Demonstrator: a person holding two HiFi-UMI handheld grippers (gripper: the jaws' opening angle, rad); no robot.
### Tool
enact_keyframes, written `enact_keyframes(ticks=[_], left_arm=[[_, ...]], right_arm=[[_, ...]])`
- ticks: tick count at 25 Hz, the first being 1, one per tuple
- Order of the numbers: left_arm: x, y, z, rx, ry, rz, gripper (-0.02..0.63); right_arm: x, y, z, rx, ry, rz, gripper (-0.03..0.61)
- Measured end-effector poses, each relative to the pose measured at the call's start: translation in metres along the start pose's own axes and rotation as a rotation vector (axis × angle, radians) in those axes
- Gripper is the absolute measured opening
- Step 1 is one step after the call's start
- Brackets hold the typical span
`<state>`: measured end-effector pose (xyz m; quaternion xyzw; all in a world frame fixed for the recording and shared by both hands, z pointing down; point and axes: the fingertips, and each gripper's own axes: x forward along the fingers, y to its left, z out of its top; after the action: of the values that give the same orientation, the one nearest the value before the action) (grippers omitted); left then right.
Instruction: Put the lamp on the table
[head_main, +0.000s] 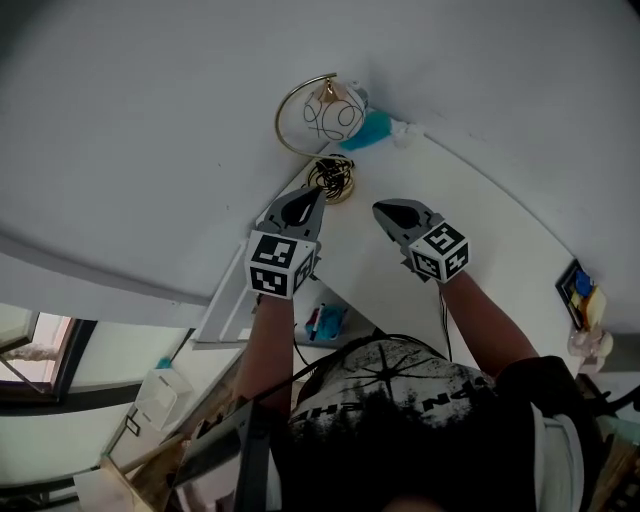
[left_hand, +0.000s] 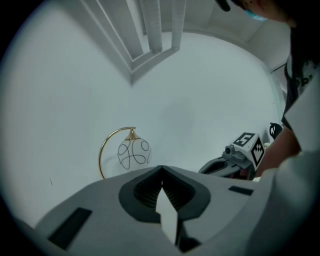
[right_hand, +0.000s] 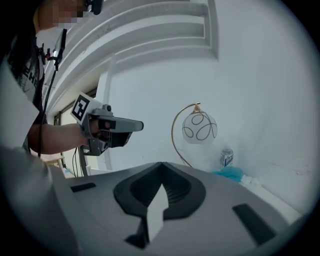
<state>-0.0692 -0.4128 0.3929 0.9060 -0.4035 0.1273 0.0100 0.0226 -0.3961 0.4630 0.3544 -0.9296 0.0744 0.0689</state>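
Observation:
The lamp (head_main: 330, 112), a gold arc with a white patterned globe, stands at the far corner of the white table (head_main: 490, 230), against the wall. Its dark cord lies coiled on the base (head_main: 333, 177). My left gripper (head_main: 317, 193) is shut and empty, its tip just short of the base. My right gripper (head_main: 379, 208) is also shut and empty, a little to the right and nearer. In the left gripper view the lamp (left_hand: 132, 150) rises beyond the shut jaws, with the right gripper (left_hand: 220, 164) beside it. The right gripper view shows the lamp (right_hand: 198, 126) and the left gripper (right_hand: 135, 125).
A small can (right_hand: 227, 158) and a blue cloth (head_main: 368, 130) sit right of the lamp, with a white crumpled bit (head_main: 404, 130) nearby. A dark framed item (head_main: 577, 285) lies at the table's right edge. White moulding (head_main: 235, 300) runs along the left.

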Motion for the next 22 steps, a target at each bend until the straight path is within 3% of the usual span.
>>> enact_keyframes(ticks=[7,12,22], left_arm=[[-0.018,-0.03,-0.029,-0.042,0.005,-0.063,0.015],[-0.029,-0.034,-0.044,-0.059,0.024,-0.064,0.015],[-0.031,-0.041,-0.049,-0.055,0.032,-0.077,0.015]], right_arm=[[-0.02,0.024,-0.004,-0.001,0.002,0.009,0.018],[-0.024,0.03,-0.001,-0.004,-0.008,0.01,0.018],[-0.026,0.032,0.007,-0.025,-0.017,0.012,0.018]])
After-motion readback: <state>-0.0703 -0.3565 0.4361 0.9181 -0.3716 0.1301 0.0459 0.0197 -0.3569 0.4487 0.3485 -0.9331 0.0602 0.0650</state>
